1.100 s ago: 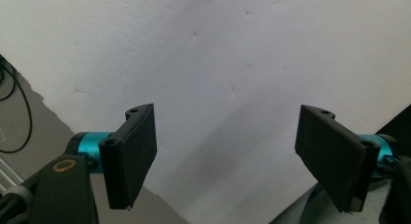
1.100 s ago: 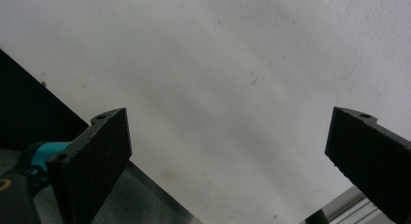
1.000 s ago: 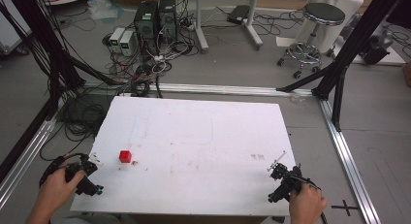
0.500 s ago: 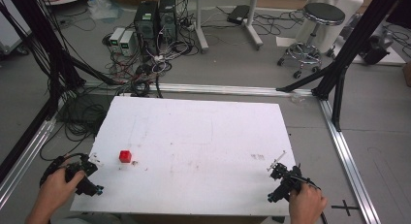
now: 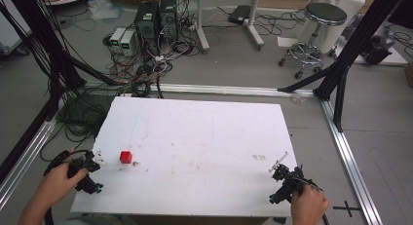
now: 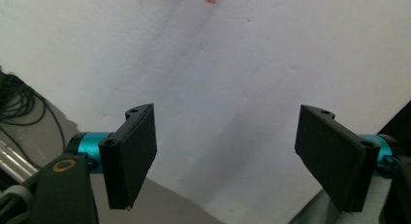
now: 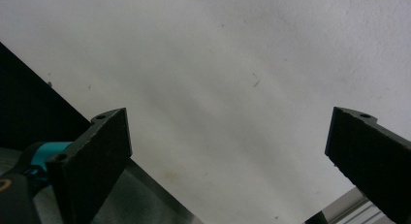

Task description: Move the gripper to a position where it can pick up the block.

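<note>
In the lower left of the high view, the small red cube (image 5: 126, 157) sits on the white table (image 5: 204, 137) just beside the left gripper (image 5: 95, 161), whose jaws stand spread wide with nothing between them. The right gripper (image 5: 277, 171), at the lower right near the table's front edge, is spread and empty too. The likely slip is a sideways approach: one jaw could nudge the light cube away before both sides close on it.

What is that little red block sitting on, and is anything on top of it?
The red block rests directly on the white table, near the left gripper. Nothing lies on top of it. Its underside is hidden, so anything beneath it cannot be seen.
</note>
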`<state>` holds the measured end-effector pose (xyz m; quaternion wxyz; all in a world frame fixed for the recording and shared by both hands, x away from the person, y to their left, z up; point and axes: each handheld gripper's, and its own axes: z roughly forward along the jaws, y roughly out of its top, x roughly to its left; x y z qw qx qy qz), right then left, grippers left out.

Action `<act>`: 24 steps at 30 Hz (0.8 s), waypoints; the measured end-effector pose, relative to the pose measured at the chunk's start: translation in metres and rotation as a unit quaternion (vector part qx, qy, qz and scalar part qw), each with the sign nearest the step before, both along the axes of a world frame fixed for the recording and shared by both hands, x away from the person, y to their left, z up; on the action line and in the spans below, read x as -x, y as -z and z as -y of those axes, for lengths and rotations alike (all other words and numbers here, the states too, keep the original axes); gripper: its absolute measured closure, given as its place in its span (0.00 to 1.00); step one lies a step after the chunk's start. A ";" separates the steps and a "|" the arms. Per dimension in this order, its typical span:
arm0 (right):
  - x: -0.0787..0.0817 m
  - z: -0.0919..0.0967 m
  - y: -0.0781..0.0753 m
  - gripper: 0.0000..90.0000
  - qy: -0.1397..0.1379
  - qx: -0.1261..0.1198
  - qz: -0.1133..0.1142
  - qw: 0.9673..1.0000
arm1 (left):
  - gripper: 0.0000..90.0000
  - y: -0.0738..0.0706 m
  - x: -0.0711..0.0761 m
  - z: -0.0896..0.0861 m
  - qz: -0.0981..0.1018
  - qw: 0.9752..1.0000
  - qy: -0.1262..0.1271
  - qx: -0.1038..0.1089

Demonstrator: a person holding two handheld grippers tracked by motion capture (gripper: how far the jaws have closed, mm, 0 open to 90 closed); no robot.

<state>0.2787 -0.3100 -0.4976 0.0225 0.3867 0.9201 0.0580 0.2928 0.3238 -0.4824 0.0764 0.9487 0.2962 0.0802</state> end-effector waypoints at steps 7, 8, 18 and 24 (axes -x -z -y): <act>0.000 0.000 0.000 0.02 -0.002 0.001 -0.001 1.000 | 0.26 -0.002 -0.012 -0.002 -0.007 0.999 0.028 -0.017; 0.000 0.000 0.000 0.02 -0.002 0.002 -0.003 1.000 | 0.26 -0.002 -0.013 -0.002 -0.007 0.999 0.031 -0.016; -0.001 -0.002 0.001 0.02 -0.004 0.002 -0.003 1.000 | 0.26 -0.006 -0.029 0.003 -0.008 0.996 0.080 -0.030; -0.002 -0.004 0.001 0.02 -0.007 0.003 -0.004 1.000 | 0.26 -0.011 -0.040 0.011 -0.012 0.993 0.112 -0.037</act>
